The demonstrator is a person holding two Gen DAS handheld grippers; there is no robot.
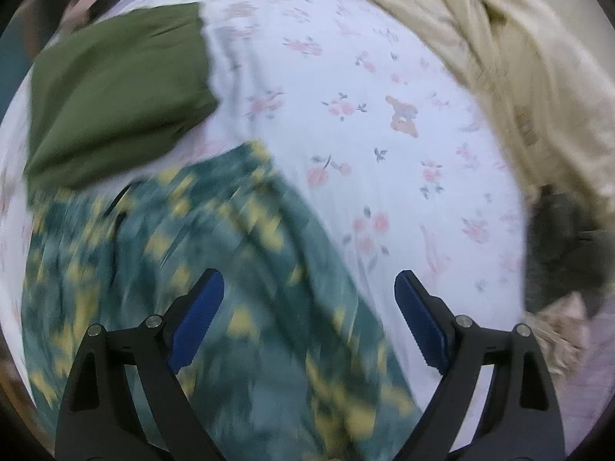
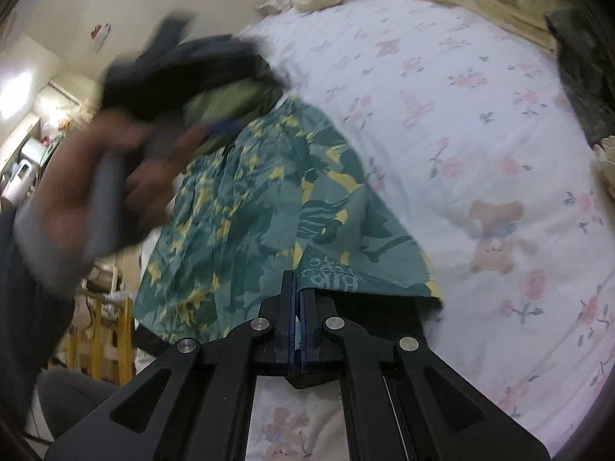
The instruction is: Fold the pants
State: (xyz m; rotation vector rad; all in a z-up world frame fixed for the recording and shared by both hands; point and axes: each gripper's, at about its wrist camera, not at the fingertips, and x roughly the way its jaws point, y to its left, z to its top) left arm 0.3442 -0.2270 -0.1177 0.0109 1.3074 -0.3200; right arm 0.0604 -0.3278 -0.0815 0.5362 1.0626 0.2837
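One pair of pants (image 2: 269,199), teal with a yellow leafy print, lies spread on the bed (image 2: 480,123), reaching away from the right hand-held gripper (image 2: 299,303) and passing under and ahead of the left hand-held gripper (image 1: 309,296). The right one has its jaws pressed together on a hem edge of the pants, right at its fingertips, with the printed corner folded just above them. The left one stands wide open with nothing between its blue pads (image 1: 200,319), hovering over the patterned cloth; its view is blurred, so I cannot tell whether it touches the fabric. The cloth looks thin, light and limp, so it should drape and crease easily, slide a little on the sheet, and sag wherever it is not supported; it seems in no way fragile. A sensible hold for the free gripper would be the matching hem or waistband edge off to its left, pinching both layers near a corner so the fold stays square. Counted: two grippers, one pair of patterned pants, one plain olive-green garment (image 1: 115,92) beyond the left gripper's left finger, one cream duvet (image 1: 499,57) bunched far ahead to the right, and one dark item (image 1: 561,246) at the bed's right edge.
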